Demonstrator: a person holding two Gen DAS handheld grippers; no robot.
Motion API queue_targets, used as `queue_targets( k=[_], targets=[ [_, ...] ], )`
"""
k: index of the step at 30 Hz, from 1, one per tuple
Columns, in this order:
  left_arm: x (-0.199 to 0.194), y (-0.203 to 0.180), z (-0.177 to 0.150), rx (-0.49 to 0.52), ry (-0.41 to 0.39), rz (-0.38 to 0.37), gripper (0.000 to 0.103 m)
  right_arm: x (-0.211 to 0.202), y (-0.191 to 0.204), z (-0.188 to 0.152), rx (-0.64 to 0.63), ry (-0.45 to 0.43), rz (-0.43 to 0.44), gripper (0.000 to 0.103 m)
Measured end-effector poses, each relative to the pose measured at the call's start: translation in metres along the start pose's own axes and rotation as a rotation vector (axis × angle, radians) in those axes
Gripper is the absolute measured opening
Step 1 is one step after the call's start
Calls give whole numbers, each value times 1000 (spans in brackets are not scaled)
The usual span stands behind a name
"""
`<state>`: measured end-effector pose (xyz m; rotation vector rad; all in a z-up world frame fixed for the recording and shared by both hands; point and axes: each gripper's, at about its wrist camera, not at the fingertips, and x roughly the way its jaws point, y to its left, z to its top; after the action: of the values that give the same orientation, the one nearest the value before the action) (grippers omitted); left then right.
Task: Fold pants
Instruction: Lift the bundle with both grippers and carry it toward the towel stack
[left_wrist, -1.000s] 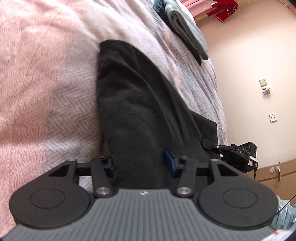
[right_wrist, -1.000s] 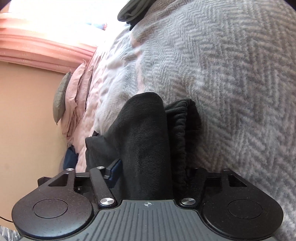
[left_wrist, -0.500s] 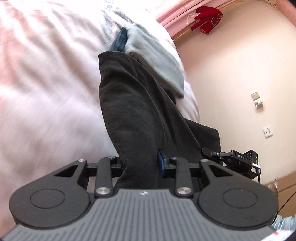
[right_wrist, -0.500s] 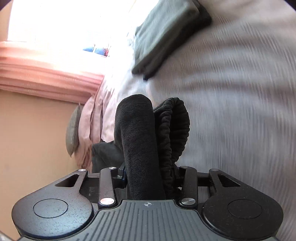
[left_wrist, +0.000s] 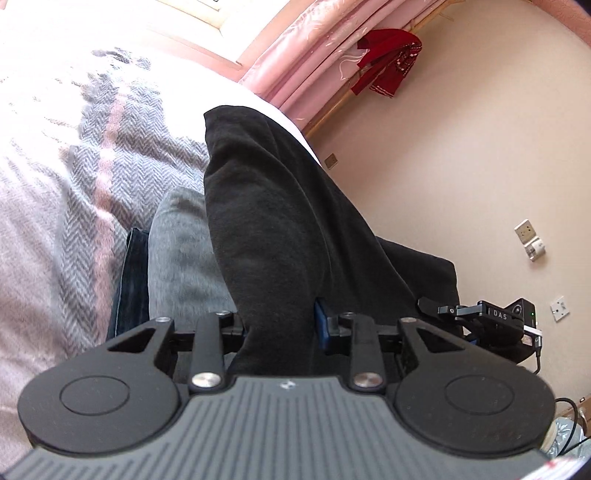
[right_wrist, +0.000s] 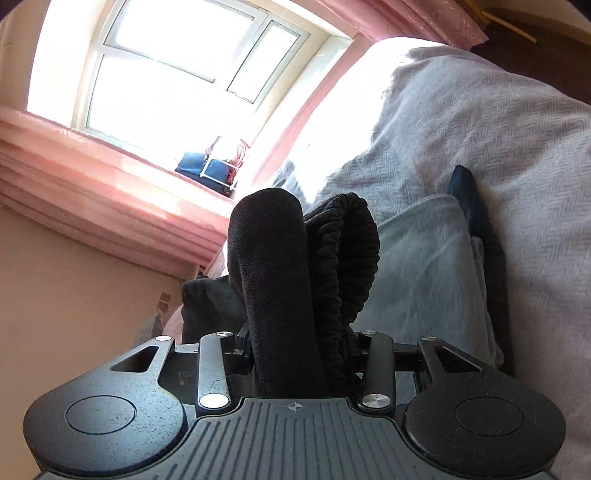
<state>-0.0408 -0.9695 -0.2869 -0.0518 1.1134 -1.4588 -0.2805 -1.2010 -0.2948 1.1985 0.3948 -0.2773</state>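
- Black pants (left_wrist: 280, 236), folded into a thick bundle, held up above the bed (left_wrist: 55, 206) by both grippers; cloth runs from 6 toward 11 o'clock in the left wrist view.
- Left gripper (left_wrist: 281, 326): fingers narrow, clamped on the plain fabric edge of the pants.
- Right gripper (right_wrist: 301, 350): fingers clamped on the end with the gathered waistband (right_wrist: 347, 258); its body shows at 3 o'clock in the left wrist view.
- Under the pants: folded grey garment (left_wrist: 181, 266) on top of a dark blue one (left_wrist: 129, 280), at 8 o'clock of the bundle, lying on the herringbone blanket (right_wrist: 498, 129).
- Beyond: pink curtains (left_wrist: 306, 62) at 12 o'clock, red cloth (left_wrist: 388, 61) hanging at 1 o'clock, wall sockets (left_wrist: 526, 230) at 3 o'clock.
- Right wrist view: bright window (right_wrist: 166, 74) at 11 o'clock, blue bag (right_wrist: 205, 171) on its sill.
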Motion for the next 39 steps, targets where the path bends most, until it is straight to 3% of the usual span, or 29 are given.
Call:
queue_targets(
  k=[5,8,11,13,16,18,19,20,22,25,27,31,35,39],
  targets=[
    [38,19,12,2,28,25,27,26,-34,16,32,8,-28,38],
    [55,33,8,9,48,34,33,37,-59,18,54,13,-69,42],
    [58,54,3,-27,37,41,40,26,-72,15,84,-31,-41,45],
    [45,67,5,-36,11,50,41,8,-69,12,71,-94,-89,51],
    [17,76,17,-32,-68,124,36,-20,-35,2,-137,-249,-273,52],
    [1,64,28,33,-144,178,30,-22,-2,-10,-312,-331,-381,49],
    [-1,53,33,68,-171,190,30,-15,16,-17,-417,-364,-442,42],
    [1,42,38,105,-188,193,29,-6,31,-24,-520,-386,-492,26],
    [11,11,39,214,-196,222,28,17,50,-35,-685,-406,-557,6],
    [43,-21,25,348,-171,262,27,47,45,-45,-803,-386,-645,4],
    [67,-21,13,350,-148,306,26,66,20,-50,-814,-354,-691,4],
    [94,4,-9,319,-149,370,16,90,-38,-55,-768,-347,-668,4],
    [87,3,-9,326,-166,392,16,68,-31,-50,-705,-341,-623,4],
    [46,-14,-17,361,-194,424,16,8,0,-74,-645,-430,-552,4]
  ],
)
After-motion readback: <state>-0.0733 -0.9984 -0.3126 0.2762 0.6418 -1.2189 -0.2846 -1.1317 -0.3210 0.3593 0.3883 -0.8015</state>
